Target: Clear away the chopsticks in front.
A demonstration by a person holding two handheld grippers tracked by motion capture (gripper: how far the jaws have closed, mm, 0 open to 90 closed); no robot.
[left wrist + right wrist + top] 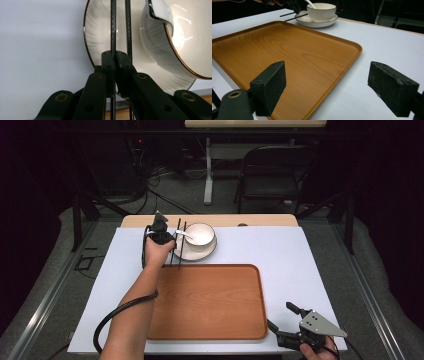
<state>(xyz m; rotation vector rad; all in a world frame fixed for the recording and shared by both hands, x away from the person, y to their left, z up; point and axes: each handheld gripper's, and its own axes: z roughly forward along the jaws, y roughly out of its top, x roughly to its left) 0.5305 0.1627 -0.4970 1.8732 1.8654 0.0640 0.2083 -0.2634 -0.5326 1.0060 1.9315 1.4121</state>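
Left gripper [115, 58] pinches one thin black chopstick [113, 25]; right gripper [327, 90] gapes over glossy wooden tray [287, 50].

I see my right claw [327, 90] wide open over the wooden tray's [287, 50] near corner. Bowl [321, 11] on saucer [317, 23] sits beyond, chopsticks [292, 16] beside it.

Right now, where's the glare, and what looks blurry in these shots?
Left gripper view: glare streaks inside the bowl, and the nearby left tool looks soft at the bottom. Right gripper view: the right tool pads are blurred, the tray sharp. High view: table bright, surroundings dark.
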